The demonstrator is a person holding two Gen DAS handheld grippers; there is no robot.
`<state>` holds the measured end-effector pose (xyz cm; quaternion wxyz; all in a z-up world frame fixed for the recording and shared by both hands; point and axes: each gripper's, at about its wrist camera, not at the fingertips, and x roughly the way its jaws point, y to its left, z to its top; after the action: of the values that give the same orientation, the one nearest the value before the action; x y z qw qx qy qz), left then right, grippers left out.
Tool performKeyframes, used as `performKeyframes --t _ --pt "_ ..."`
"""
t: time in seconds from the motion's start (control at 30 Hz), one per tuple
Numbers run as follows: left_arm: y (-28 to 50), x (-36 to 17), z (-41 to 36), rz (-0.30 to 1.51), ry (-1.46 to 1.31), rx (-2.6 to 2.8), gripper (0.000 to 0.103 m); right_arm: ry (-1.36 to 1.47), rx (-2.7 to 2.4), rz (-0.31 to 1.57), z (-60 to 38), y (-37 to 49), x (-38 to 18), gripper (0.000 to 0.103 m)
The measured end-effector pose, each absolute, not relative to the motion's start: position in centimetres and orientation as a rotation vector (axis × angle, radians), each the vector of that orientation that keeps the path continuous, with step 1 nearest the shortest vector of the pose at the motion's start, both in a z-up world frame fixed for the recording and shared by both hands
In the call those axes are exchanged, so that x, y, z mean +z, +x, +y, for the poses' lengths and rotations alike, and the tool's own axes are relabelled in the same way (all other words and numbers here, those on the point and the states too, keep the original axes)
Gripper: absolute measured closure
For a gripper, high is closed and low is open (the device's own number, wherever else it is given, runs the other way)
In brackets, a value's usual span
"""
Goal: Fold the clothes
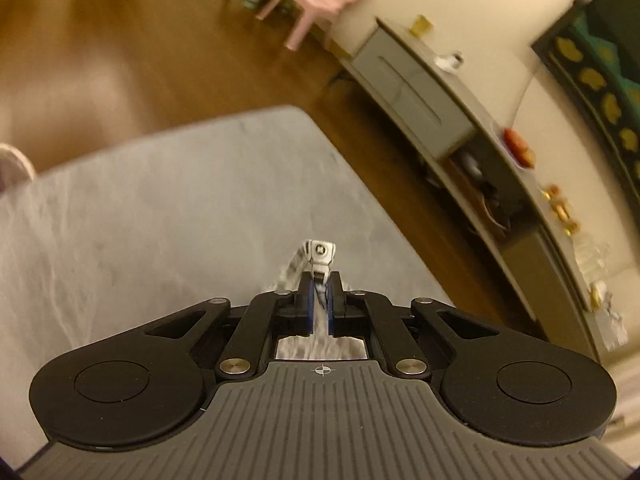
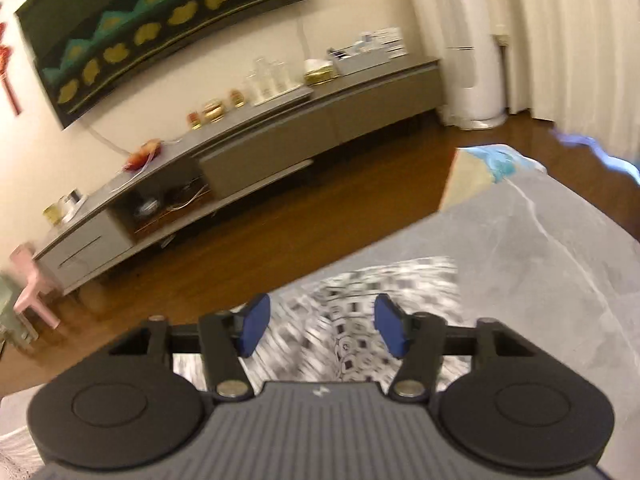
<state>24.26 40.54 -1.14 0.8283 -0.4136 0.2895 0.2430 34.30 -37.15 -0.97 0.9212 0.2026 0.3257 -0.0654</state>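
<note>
Left gripper (image 1: pixel 319 300) pinching black-and-white patterned cloth garment (image 2: pixel 360 300); right gripper (image 2: pixel 320 330) jaws wide, empty, above grey marble-look counter (image 1: pixel 160 200). One-sided hold may drag and skew the fold.

light: warm, dim | motion blur throughout | edges fisheye-bent

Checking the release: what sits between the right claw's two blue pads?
Nothing is pinched: the right claw stands open, and only the patterned cloth lying on the grey surface shows through the gap, in the right wrist view.
</note>
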Motion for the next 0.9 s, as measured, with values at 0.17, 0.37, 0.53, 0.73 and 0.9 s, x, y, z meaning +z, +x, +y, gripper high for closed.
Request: performKeyframes --t 0.17,0.37,0.53,0.73,0.9 --pt "16.6 -0.8 36.7 0.596 -0.775 0.340 0.099 0.408 -0.051 0.718 -37.2 28.8 -4.6 0.043" --pt "6.4 -1.8 31.8 0.671 -0.759 0.248 0.064 0.412 -0.117 0.767 -36.8 26.1 -7.5 0.032" --pt "1.8 -4.6 29.8 0.714 -0.803 0.281 0.051 0.525 -0.135 0.767 -38.0 27.4 -9.3 0.047" --pt "2.8 -6.6 28.2 0.722 -0.788 0.268 0.047 0.526 -0.085 0.672 -37.8 24.7 -7.0 0.094" --pt "3.3 -6.8 28.7 0.704 -0.754 0.237 0.103 0.589 -0.091 0.544 -40.4 19.5 -1.9 0.096"
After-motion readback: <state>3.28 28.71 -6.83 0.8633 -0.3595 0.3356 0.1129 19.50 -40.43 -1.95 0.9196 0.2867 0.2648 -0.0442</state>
